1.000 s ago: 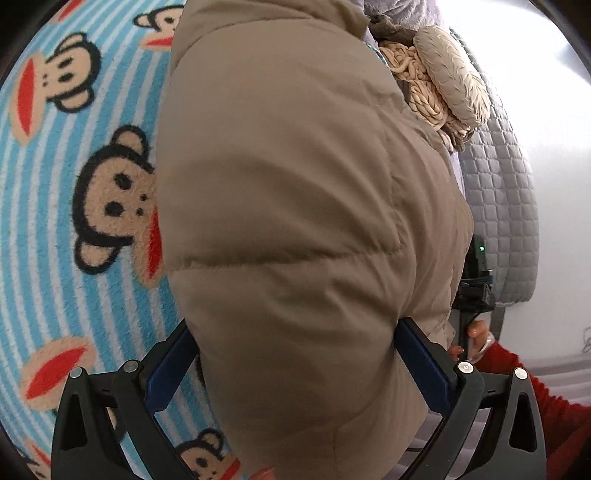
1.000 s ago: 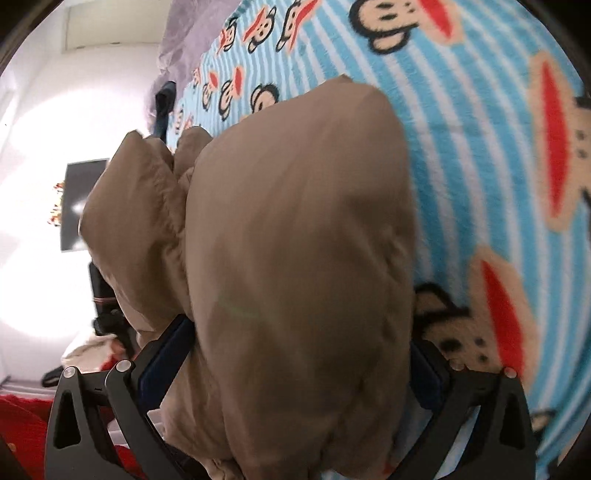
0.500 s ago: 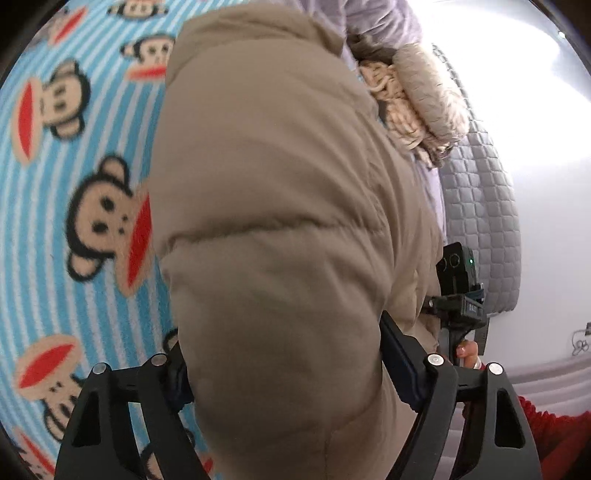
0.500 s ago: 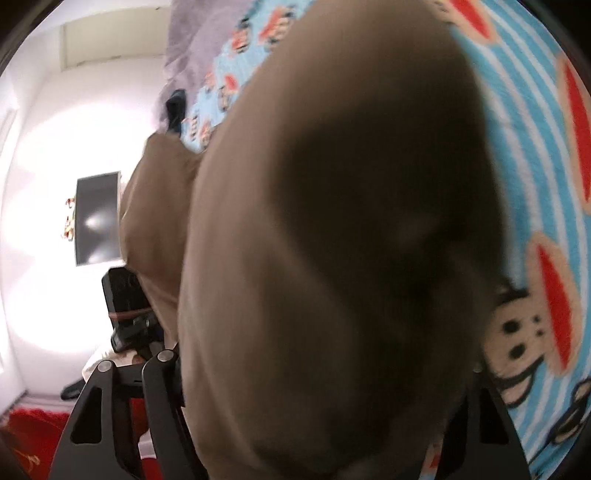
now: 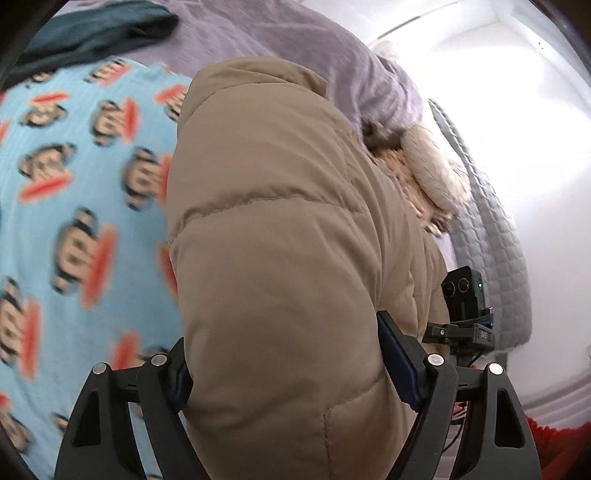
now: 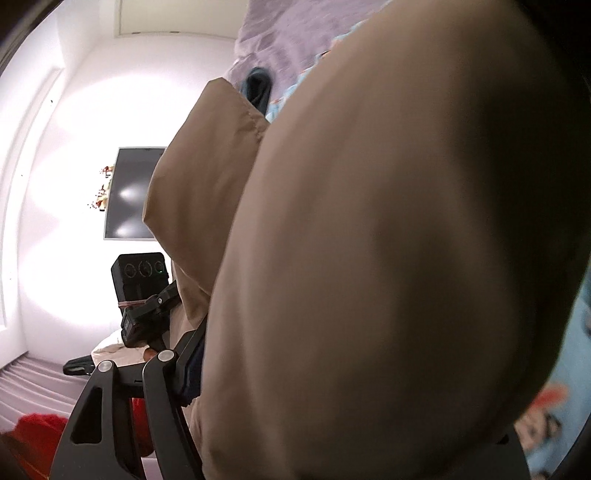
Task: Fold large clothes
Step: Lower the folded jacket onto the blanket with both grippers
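Tan puffer jacket running lengthwise away from both cameras, left gripper and right gripper fingers pinching its padded bulk, monkey-print blanket beneath, purple bedding beyond.

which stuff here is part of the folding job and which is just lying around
Part of the job:
- tan puffer jacket, bulk clamped in both grippers
- left gripper
- right gripper

Just lying about:
- monkey-print blanket
- lilac throw
- dark teal garment
- cream knitted item
- grey quilted cover
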`<state>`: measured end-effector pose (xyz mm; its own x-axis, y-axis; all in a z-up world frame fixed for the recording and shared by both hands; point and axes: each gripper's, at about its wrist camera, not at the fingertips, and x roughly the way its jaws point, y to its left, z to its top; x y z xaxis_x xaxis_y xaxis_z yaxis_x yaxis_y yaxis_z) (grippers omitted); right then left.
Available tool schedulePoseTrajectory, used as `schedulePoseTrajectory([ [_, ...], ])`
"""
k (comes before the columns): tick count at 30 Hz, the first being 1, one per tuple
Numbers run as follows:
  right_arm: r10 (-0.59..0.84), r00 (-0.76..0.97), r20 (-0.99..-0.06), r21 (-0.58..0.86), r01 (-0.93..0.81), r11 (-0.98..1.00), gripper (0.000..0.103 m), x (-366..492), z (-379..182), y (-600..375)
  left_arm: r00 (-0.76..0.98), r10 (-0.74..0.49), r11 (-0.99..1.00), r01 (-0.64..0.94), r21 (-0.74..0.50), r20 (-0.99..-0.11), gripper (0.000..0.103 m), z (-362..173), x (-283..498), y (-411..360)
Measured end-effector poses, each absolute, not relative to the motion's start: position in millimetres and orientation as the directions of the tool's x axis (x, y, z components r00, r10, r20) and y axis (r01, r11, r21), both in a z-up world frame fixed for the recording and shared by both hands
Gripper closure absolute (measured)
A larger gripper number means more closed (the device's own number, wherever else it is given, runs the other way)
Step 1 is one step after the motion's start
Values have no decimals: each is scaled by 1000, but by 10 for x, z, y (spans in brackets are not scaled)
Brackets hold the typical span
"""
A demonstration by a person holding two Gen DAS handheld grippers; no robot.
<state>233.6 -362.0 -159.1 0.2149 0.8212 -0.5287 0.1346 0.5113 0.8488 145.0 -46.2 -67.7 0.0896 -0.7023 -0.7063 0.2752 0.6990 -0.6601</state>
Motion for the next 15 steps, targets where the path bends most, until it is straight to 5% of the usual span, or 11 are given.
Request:
schedulePoseTrajectory([
  [9,799,139,-585,805,218,551,25,3287,-2450,-2797,82,-658,752,130,-646,-749,11,-1619,1939,193],
  [15,771,143,-620,770,301,563,21,3373,-2579,-2780,110,-601,797,162,-582,-792,9,-1529,1881,217],
])
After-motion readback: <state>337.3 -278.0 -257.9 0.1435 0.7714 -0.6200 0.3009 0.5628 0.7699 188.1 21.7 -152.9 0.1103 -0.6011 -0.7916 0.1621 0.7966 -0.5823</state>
